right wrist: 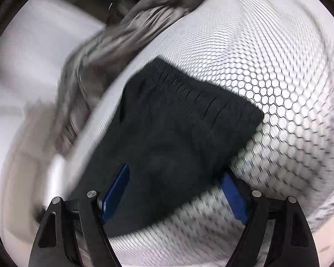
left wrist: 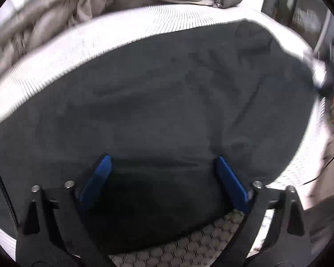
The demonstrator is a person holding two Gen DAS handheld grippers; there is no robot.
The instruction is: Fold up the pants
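The dark grey pants [left wrist: 158,102] lie flat on the white honeycomb-patterned mattress [left wrist: 55,53] and fill most of the left wrist view. My left gripper [left wrist: 163,162] is open, its blue pads spread wide just above the near part of the fabric. In the right wrist view the pants [right wrist: 178,129] lie folded, the gathered waistband toward the far edge. My right gripper [right wrist: 176,178] is open over their near corner, nothing between its pads. The right gripper shows blurred at the right edge of the left wrist view [left wrist: 327,75].
A crumpled grey-brown blanket [left wrist: 100,4] lies at the far side of the mattress and also shows in the right wrist view [right wrist: 122,51]. Bare mattress [right wrist: 278,89] spreads to the right of the pants. The mattress edge [left wrist: 305,160] drops off at the right.
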